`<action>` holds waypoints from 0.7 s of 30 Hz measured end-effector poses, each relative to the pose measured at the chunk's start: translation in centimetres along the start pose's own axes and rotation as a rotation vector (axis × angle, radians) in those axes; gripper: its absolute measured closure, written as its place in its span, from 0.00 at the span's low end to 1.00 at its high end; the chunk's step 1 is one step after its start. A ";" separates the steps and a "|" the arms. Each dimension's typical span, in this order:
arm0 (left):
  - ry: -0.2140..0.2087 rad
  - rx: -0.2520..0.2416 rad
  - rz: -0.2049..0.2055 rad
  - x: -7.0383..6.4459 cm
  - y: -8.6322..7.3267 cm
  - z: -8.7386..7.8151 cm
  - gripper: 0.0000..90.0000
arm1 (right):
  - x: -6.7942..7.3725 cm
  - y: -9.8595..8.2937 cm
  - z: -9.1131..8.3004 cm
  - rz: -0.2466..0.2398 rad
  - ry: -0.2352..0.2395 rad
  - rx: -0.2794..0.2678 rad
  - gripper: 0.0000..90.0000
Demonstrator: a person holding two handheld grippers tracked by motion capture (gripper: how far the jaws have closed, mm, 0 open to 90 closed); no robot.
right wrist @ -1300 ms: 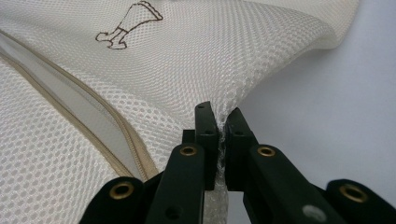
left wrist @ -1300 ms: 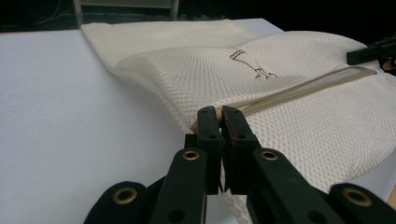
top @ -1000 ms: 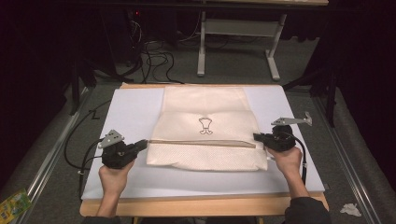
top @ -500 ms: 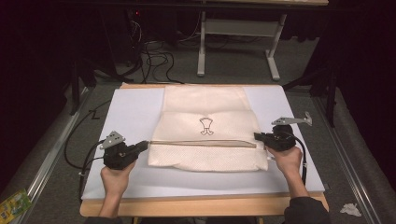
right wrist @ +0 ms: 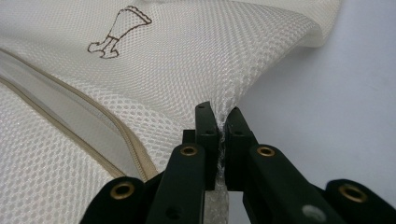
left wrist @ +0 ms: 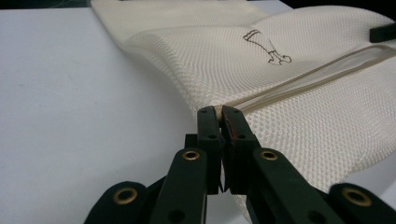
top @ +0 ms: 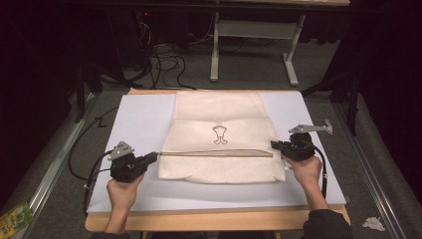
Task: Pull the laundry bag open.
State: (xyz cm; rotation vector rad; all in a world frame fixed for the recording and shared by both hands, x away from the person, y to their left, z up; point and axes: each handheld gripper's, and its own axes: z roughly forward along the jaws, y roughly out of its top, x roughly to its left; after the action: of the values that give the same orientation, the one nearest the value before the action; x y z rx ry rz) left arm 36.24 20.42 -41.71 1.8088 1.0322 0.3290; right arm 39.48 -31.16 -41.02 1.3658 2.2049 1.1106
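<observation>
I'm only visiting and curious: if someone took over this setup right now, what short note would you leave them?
Left tool: shut on the mesh bag at the left end of its zipper.
Right tool: shut on the mesh at the bag's right edge.
The bag lies on the white mat, its far part flat, the near part folded over.
Done: both sides gripped.
Left: probably the next fold or pull; keep both grips.

Cream mesh-cloth laundry bag [top: 222,149]: open weave, rough, matt, w/ smooth beige zip tape [left wrist: 308,77]. White table sheet [top: 139,122]: smooth, matt. Black gripper jaws: matt plastic, brass rivets.
</observation>
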 end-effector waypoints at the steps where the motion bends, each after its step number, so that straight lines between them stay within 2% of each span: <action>1: 0.000 0.005 0.001 0.0 0.0 0.2 0.97 | 0.0 0.0 0.1 0.003 0.001 0.001 0.99; 4: -0.012 0.008 0.002 0.1 0.0 0.5 0.97 | -0.3 -0.1 0.3 0.012 0.000 -0.002 0.98; 9: -0.058 -0.003 -0.017 0.7 0.0 0.3 0.97 | -0.3 -0.4 0.1 0.029 0.009 0.000 0.98; 14: -0.037 -0.001 0.003 0.4 -0.3 0.6 0.97 | -0.4 -0.4 0.4 0.030 0.004 0.009 0.98; 21: -0.044 -0.019 0.010 0.4 -0.4 0.4 0.97 | -0.5 -0.9 0.6 0.039 0.020 0.010 0.98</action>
State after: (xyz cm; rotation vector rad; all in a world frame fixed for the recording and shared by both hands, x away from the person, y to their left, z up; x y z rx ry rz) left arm 36.58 20.50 -42.31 1.7973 0.9866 0.3028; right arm 39.58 -31.56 -42.13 1.4133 2.2099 1.1333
